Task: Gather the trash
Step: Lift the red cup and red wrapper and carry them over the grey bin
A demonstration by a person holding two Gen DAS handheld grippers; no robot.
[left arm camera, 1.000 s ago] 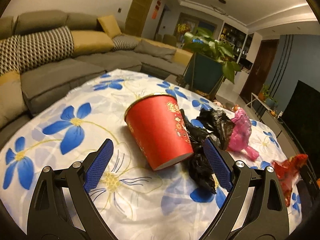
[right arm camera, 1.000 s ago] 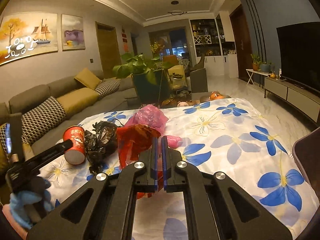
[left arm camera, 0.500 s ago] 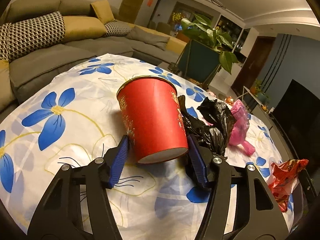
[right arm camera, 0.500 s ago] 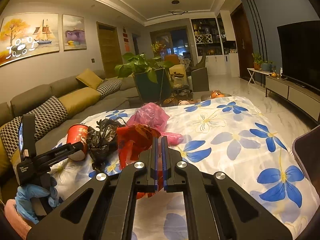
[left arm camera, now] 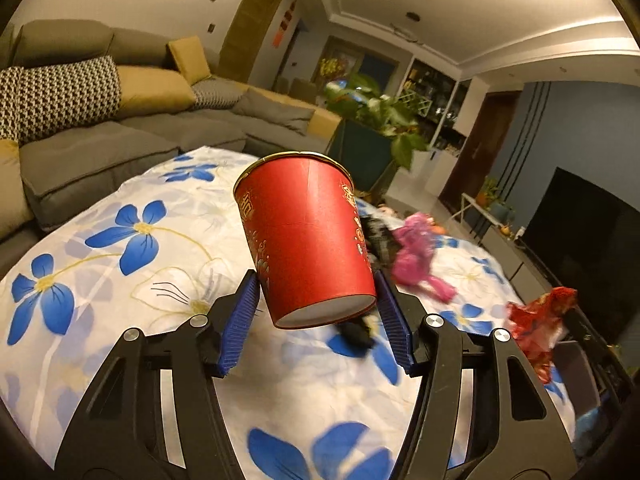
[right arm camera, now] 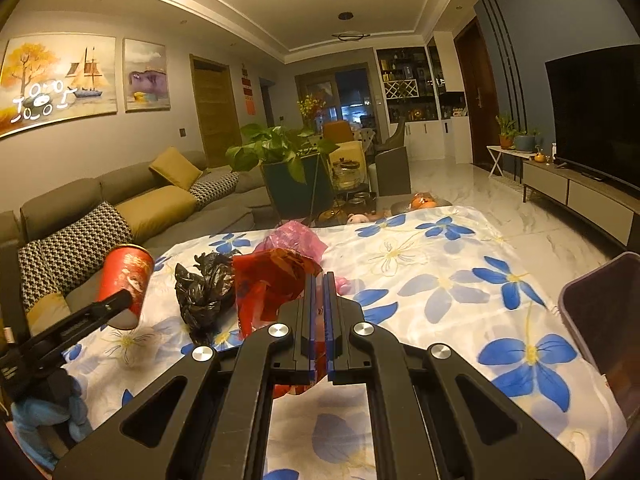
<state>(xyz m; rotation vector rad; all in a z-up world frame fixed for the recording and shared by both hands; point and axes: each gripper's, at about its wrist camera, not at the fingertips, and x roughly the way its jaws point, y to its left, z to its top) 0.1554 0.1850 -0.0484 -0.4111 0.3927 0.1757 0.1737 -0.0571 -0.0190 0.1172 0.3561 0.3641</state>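
Note:
My left gripper (left arm camera: 315, 294) is shut on a red paper cup (left arm camera: 305, 236), gripping it near the base and holding it above the flowered tablecloth (left arm camera: 120, 280). From the right wrist view the same cup (right arm camera: 126, 280) hangs at the left, off the cloth. My right gripper (right arm camera: 319, 284) is shut on a crumpled red wrapper (right arm camera: 272, 280), also seen as a red wrapper (left arm camera: 540, 320) at the far right of the left view. A black plastic bag (right arm camera: 204, 288) and a pink plastic bag (right arm camera: 296, 236) lie on the table between them.
A grey and yellow sofa (right arm camera: 132, 208) runs along the left. A potted plant (right arm camera: 288, 160) stands past the table's far end. A dark bin rim (right arm camera: 600, 312) sits at the table's right edge. A TV (right arm camera: 592, 112) and low cabinet line the right wall.
My left gripper closed around the red cup and lifted it off the tablecloth. The right gripper stayed shut on the red wrapper, almost still.

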